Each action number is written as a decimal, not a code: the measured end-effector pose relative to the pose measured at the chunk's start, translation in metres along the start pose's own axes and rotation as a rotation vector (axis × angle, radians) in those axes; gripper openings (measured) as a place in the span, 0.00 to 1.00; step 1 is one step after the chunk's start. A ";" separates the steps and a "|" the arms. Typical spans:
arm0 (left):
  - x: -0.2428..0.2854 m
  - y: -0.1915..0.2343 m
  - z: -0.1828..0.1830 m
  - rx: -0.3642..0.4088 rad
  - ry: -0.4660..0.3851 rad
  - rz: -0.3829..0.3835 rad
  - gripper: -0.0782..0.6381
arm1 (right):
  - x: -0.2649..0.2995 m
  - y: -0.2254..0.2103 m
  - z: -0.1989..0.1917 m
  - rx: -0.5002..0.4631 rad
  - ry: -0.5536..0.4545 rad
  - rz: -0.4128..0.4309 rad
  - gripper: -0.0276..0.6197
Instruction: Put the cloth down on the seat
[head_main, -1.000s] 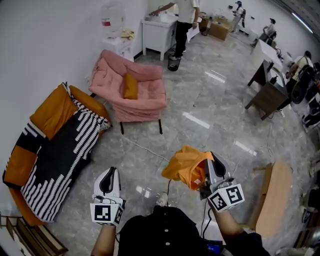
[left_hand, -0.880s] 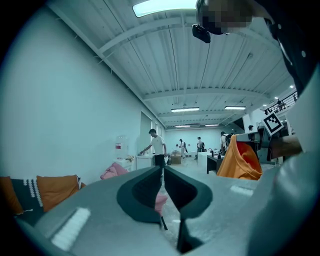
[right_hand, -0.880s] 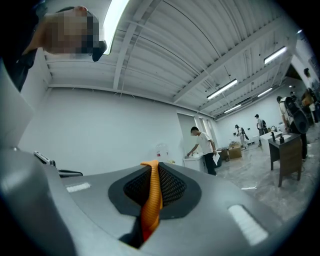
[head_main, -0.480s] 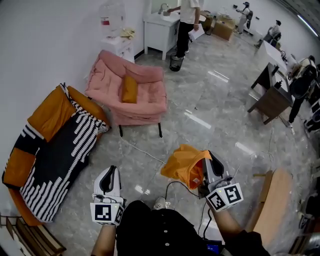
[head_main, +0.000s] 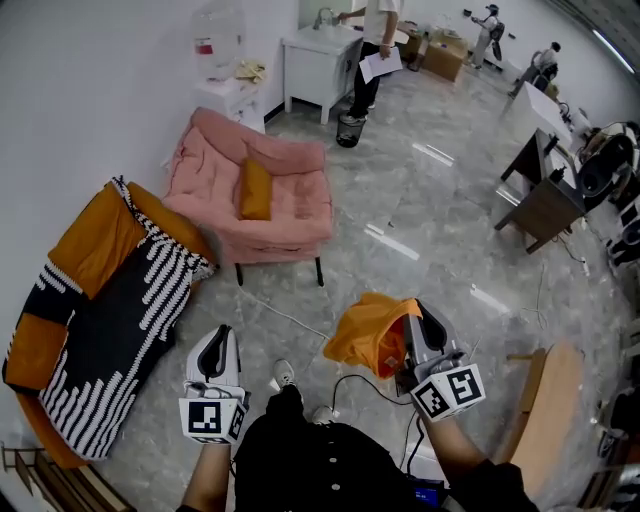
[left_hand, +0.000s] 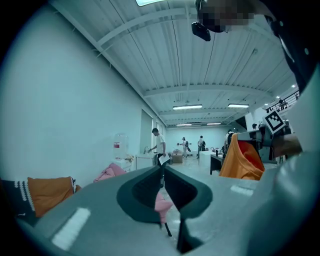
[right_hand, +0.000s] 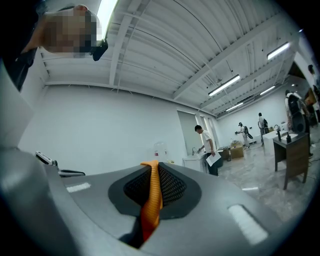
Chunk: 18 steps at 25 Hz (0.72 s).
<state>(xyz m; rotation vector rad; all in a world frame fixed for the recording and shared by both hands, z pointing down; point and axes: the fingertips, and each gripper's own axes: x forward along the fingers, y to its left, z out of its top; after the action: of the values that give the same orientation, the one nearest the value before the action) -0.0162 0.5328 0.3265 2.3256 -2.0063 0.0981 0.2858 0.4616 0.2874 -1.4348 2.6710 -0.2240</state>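
Holds an orange cloth (head_main: 365, 330) pinched in the right gripper (head_main: 417, 318), jaws clamped on a narrow fold of it (right_hand: 151, 200). Carries the cloth bunched and draped off the jaw tips, out in front of the pink armchair (head_main: 265, 200) and off to its right, well apart from it, over the grey marble floor (head_main: 430, 210). Has no part of the cloth on the armchair's seat.

Holds the left gripper (head_main: 219, 340) out in front of the armchair too, about in line with its left side, jaws pressed together (left_hand: 162, 169) with nothing between them.

Faces the armchair, with an orange cushion (head_main: 256, 188) propped upright on its seat against the backrest. Has an orange sofa (head_main: 95, 235) under a black-and-white striped throw (head_main: 120, 320) just left of the armchair, and a white cabinet (head_main: 312, 60) with a standing person (head_main: 375, 45) beyond the armchair.
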 end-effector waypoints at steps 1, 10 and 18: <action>0.009 0.005 0.002 -0.001 0.000 -0.001 0.14 | 0.008 -0.001 0.000 -0.002 0.001 -0.002 0.10; 0.079 0.045 0.009 0.005 -0.028 -0.014 0.14 | 0.082 -0.010 0.008 -0.004 -0.014 0.005 0.10; 0.128 0.083 0.016 0.002 -0.034 -0.026 0.14 | 0.145 -0.010 0.015 -0.014 -0.027 0.003 0.10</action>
<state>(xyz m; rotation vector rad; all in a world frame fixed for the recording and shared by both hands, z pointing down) -0.0797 0.3933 0.3232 2.3697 -1.9906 0.0595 0.2168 0.3338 0.2720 -1.4274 2.6583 -0.1850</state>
